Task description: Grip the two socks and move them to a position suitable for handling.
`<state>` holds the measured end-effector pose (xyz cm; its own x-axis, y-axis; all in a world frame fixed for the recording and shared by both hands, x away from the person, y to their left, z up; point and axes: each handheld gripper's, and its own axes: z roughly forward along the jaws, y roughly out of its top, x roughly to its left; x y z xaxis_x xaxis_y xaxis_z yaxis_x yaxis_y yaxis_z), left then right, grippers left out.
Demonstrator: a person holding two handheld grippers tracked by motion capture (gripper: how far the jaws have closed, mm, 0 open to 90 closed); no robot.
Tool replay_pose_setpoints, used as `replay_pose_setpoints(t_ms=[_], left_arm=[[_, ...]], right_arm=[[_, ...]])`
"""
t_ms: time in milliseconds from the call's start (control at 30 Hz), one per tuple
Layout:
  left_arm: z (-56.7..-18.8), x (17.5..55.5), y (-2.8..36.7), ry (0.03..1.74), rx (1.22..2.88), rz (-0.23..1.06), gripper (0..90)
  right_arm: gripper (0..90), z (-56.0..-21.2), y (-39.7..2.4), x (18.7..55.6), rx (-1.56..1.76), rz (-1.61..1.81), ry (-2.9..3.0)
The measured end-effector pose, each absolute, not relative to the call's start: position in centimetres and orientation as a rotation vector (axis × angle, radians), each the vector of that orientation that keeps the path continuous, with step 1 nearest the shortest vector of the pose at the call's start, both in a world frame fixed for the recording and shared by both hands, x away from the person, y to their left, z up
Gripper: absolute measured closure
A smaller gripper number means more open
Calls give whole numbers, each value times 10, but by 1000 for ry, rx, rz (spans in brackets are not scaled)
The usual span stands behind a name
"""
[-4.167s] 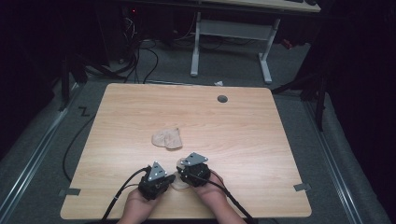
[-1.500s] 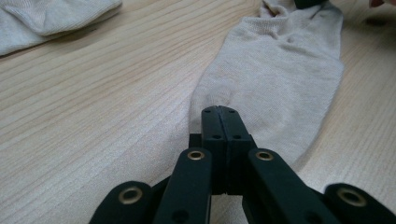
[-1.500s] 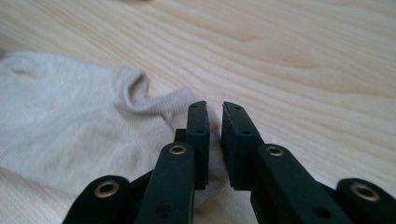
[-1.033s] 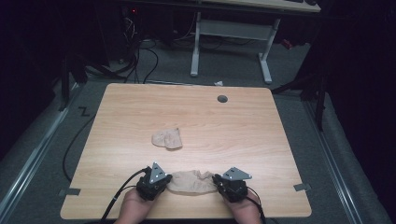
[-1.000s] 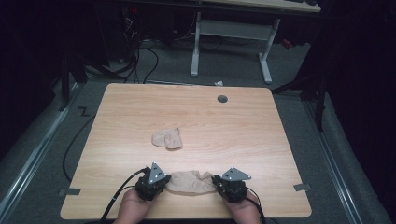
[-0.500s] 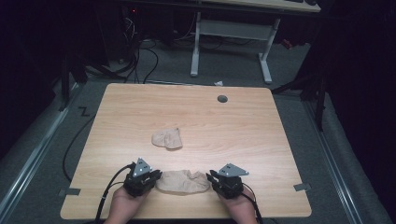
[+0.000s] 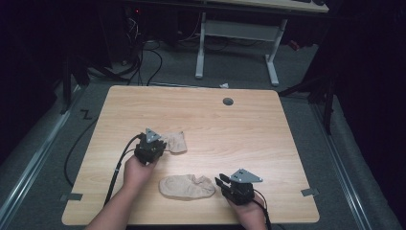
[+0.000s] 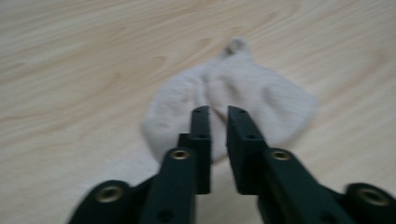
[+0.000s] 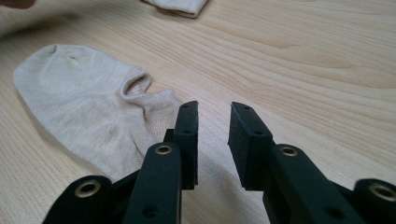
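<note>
Reaching up the table (image 7: 249,120), my left gripper (image 7: 154,148) hovers at the folded sock (image 7: 176,142), jaws narrowly apart, just closing, nothing between. It left the flat sock (image 7: 186,186), now released near the front edge. Right gripper (image 7: 229,184) beside that sock's cuff, jaws opening, empty. Open board lies beyond.

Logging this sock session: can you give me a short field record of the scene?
table: wooden, two socks
far sock: bunched, at the left gripper's tips
near sock: flat, free, beside the right gripper
left gripper: jaws just closing, narrow gap, nothing between
right gripper: jaws just opening, empty
</note>
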<state>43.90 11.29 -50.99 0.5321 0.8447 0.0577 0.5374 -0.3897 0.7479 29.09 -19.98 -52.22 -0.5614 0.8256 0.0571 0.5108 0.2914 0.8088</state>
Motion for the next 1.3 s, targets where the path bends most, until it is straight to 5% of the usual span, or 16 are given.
replay_pose_setpoints(t_ms=[367,967,1300], left_arm=[[-525,455,107,1139,2141,509,900],[-526,387,71,837,2243,411,900],[-525,381,70,805,2234,384,900]], right_arm=[[737,-524,-199,290,1197,1151,2202],[731,-521,-188,292,1164,1147,2229],[707,-513,-141,321,1063,1130,2295]])
